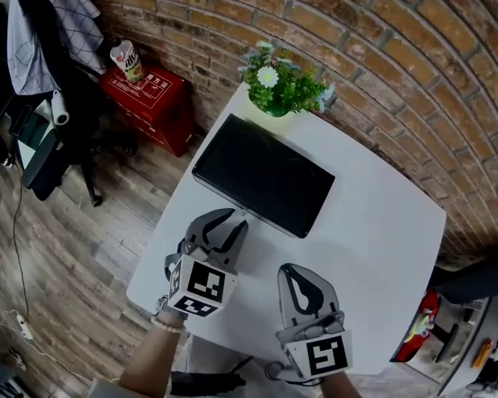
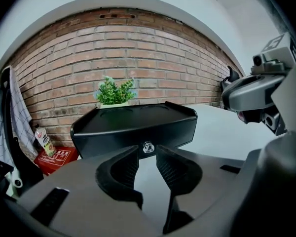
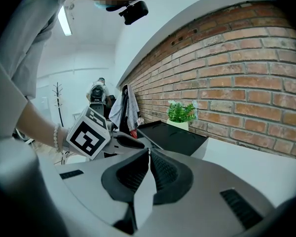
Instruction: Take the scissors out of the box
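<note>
Black box sits lid-down on the far half of the white table, with a plant behind it. Scissors are hidden. Left gripper is at the box's near edge, jaws slightly apart and lined up with the small front knob; contact is unclear. Right gripper is near and to the right, clear of the box, its jaws closed on nothing.

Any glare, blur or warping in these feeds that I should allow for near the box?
Head view: fisheye curves the brick wall and table; the black box reads as a flat dark slab, no glare. Left gripper view: wall arches, corners vignetted, box front sharp. Right gripper view: a bright ceiling light at upper left, mosaic patch on top.
</note>
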Motion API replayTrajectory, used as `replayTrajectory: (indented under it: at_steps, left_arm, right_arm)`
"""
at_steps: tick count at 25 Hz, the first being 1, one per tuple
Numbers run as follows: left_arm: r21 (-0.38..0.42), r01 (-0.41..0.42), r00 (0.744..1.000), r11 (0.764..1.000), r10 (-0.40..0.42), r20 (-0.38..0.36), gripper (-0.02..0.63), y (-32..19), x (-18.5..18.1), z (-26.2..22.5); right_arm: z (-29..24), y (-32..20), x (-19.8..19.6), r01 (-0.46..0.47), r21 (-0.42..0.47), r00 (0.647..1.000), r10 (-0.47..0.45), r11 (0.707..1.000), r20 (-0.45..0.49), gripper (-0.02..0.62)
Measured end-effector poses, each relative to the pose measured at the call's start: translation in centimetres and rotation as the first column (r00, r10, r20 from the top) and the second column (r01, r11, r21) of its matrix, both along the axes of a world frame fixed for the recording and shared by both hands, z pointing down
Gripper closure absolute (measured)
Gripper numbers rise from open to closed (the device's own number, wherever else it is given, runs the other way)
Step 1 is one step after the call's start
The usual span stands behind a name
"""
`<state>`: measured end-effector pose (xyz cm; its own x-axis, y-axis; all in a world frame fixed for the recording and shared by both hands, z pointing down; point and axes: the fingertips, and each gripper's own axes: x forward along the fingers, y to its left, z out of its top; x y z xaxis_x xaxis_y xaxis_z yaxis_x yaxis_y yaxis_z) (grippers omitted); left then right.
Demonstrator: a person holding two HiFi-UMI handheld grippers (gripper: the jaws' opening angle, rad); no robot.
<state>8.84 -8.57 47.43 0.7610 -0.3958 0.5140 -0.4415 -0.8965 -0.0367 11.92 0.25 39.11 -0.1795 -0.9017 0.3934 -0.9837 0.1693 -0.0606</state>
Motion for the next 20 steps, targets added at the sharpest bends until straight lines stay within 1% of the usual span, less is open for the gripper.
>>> replayTrajectory:
  at_steps: [9,14,17,20]
  left_arm:
    - [-0.021,0.022,1.000,1.000,-0.022,-0.013,0.506,-0.48,0.50,0.57]
    - [-0.009,0.026,1.000,1.000,-0.026,0.010,0.508,-0.59,0.66,0.85]
    - [0.004,0.014,1.000,1.000,-0.014,0.027,0.512,-0.36,0.88,1.10]
    - [0.004,0.013,1.000,1.000,-0.013,0.027,0.517,-0.24,0.82,1.03]
  right_arm:
    - [0.59,-0.20,0.09,0.010,-0.018,1.000,-0.010,1.000,0.004,0.551]
    - [0.81,-0.33,0.21,0.015,-0.014,1.000,-0.015,1.000,0.010,0.551]
    - [0.99,-0.20,0.36,0.018,-0.014,1.000,-0.018,1.000,0.011,0.551]
    - [0.93,-0.04,0.23,0.019,-0.014,1.000,-0.018,1.000,0.010,0.551]
